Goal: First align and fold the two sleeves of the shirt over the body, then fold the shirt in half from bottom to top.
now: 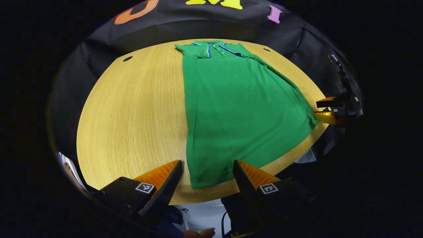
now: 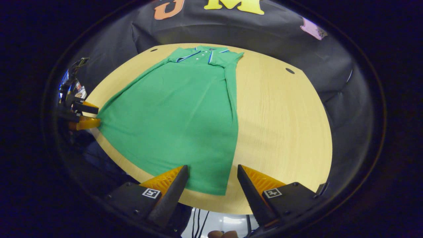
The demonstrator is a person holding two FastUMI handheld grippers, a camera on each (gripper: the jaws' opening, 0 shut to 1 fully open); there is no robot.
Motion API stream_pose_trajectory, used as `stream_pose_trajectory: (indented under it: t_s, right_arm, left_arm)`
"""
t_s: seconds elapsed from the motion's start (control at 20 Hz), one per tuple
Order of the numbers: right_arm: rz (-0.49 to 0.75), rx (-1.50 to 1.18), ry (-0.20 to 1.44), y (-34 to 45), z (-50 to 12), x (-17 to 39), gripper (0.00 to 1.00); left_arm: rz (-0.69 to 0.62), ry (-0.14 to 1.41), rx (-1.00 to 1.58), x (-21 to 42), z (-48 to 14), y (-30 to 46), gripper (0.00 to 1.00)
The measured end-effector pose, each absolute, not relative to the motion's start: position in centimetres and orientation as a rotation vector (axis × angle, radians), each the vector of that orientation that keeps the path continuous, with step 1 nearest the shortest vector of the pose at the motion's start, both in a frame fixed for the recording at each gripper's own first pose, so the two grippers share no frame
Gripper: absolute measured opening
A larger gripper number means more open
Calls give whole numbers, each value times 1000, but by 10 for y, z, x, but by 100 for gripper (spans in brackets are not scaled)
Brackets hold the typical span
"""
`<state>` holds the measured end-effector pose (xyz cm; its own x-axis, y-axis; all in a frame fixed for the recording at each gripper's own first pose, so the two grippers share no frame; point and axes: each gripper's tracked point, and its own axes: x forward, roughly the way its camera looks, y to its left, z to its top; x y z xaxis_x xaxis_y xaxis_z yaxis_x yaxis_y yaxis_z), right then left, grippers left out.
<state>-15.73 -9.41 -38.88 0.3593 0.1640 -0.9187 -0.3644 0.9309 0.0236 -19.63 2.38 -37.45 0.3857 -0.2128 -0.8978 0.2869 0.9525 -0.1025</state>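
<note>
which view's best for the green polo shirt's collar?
Right gripper view, marginally: the blue-trimmed collar of the green polo shirt lies near centre, with the placket buttons visible. Left gripper view shows the same collar, equally far off and similarly small.

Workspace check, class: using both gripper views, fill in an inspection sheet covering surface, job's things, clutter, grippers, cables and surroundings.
Surface: round light wooden table, with small dark holes near its far edge.
Job's things: green shirt lies flat, collar at the far side, hem at the near edge; sleeves already folded in, bottom-to-top fold not yet done.
Clutter: nothing seen on the table.
Grippers: left gripper and right gripper both have open jaws, each poised at a near hem corner, holding nothing.
Cables: thin dark cords hang below the table's near edge.
Surroundings: black cloth wall behind the table; pale floor below.
</note>
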Motion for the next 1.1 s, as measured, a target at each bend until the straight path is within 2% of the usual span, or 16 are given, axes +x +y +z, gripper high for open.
stream_pose_trajectory:
  t_s: [0.45, 0.5, 0.55, 0.6, 0.65, 0.7, 0.85, 0.9, 1.1]
  right_arm:
    - [334, -156, 1193, -89, -404, -167, 95]
    - [335, -156, 1192, -90, -403, -167, 95]
    - [338, -156, 1188, -90, -404, -168, 93]
    - [341, -151, 1189, -89, -404, -169, 86]
    - [343, -148, 1183, -89, -403, -169, 70]
    - [355, -139, 1187, -85, -402, -169, 53]
    - [383, -127, 1207, -82, -402, -170, 5]
    - [390, -105, 1214, -80, -401, -170, 5]
    - [398, -40, 1208, -74, -389, -165, 4]
  left_arm:
    - [-303, 1144, 116, -201, -386, 23, 97]
    - [-294, 1142, 135, -201, -387, 23, 100]
    - [-291, 1139, 134, -203, -386, 20, 95]
    - [-287, 1138, 134, -203, -386, 17, 91]
    - [-295, 1136, 135, -203, -387, 12, 85]
    - [-315, 1127, 140, -203, -385, 5, 63]
    - [-335, 1118, 165, -202, -385, -2, 7]
    - [-344, 1122, 158, -202, -384, -3, 3]
    - [-316, 1123, 52, -189, -373, 2, 3]
